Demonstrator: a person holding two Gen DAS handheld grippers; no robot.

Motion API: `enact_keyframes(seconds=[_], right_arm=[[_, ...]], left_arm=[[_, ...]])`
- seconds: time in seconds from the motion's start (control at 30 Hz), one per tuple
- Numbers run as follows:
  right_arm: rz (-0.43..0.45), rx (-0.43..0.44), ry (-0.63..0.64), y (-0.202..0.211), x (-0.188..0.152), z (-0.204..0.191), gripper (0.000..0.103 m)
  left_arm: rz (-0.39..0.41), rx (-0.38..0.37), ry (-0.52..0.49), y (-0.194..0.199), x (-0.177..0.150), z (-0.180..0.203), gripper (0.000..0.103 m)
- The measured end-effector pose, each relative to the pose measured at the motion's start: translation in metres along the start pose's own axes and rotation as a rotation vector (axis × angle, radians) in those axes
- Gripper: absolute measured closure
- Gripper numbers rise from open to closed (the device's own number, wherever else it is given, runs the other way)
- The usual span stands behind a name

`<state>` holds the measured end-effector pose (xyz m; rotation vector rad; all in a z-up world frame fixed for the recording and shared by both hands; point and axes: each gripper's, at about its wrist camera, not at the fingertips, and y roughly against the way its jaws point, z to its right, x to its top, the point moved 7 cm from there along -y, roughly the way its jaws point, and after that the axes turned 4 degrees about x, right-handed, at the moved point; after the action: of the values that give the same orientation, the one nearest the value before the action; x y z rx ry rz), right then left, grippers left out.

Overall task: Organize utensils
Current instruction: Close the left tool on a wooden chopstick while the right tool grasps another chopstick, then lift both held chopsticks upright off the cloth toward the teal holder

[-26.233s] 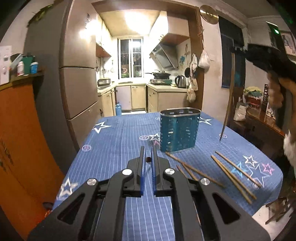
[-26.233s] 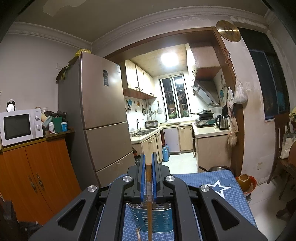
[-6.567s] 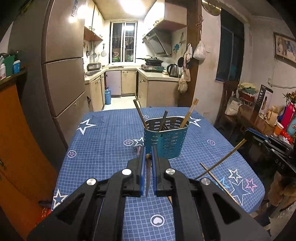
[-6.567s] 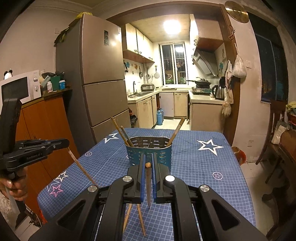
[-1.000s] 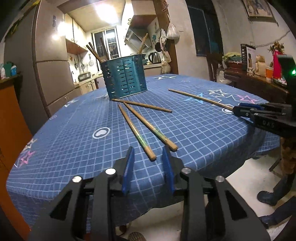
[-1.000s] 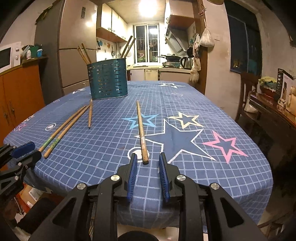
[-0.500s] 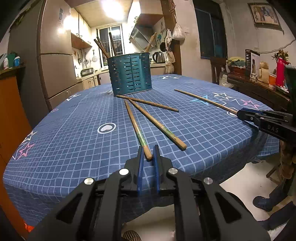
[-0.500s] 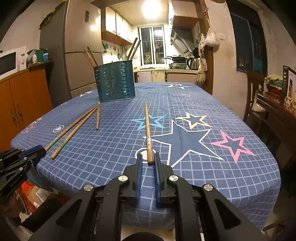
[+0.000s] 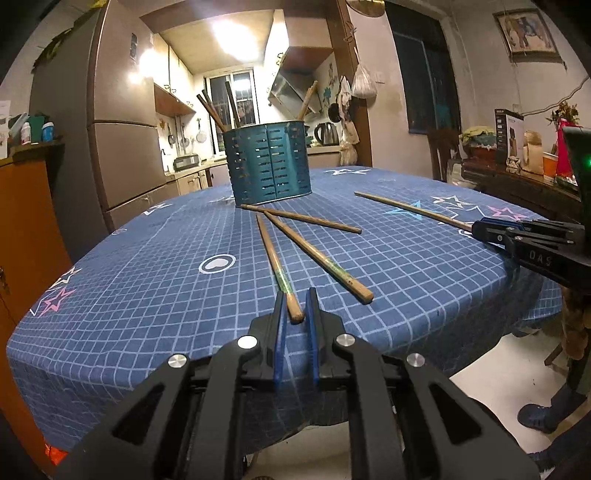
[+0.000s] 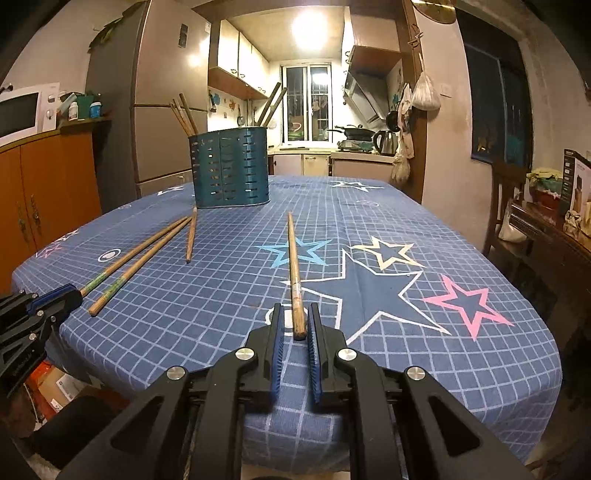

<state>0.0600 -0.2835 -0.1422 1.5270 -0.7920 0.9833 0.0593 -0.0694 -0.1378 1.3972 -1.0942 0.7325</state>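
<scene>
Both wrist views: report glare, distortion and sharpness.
Left wrist view: ceiling light blows out, walls bow at the edges, chopsticks sharp. Right wrist view: ceiling lamp flares white, fridge leans inward, tablecloth grid crisp.

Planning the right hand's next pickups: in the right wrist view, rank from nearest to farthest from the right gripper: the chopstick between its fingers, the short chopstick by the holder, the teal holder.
1. Gripped chopstick, in the right gripper.
2. Short chopstick, left, mid-table.
3. Teal holder, far left.

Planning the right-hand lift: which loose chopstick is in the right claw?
The lone chopstick across the light-blue star, its near end in the right claw; the others lie clustered farther left.
</scene>
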Motion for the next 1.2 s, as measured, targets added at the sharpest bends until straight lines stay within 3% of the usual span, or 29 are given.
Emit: enact_keyframes(seconds=[0.17, 0.43, 0.7, 1.2], right_arm=[[0.008, -0.015, -0.014, 0.002, -0.001, -0.003, 0.094], [0.015, -0.051, -0.058, 0.011, -0.006, -0.007, 0.095], [-0.002, -0.028, -0.131, 0.027, -0.006, -0.011, 0.095], [0.123, -0.006, -0.107, 0.077, 0.056, -0.016, 0.096]], left_arm=[[0.008, -0.009, 0.011, 0.001, -0.003, -0.003, 0.096], [0.023, 0.037, -0.012, 0.012, -0.008, -0.016, 0.097], [0.105, 0.092, -0.018, 0.04, 0.013, -0.04, 0.098], [0.157, 0.105, 0.108, 0.068, 0.07, -0.089, 0.098]])
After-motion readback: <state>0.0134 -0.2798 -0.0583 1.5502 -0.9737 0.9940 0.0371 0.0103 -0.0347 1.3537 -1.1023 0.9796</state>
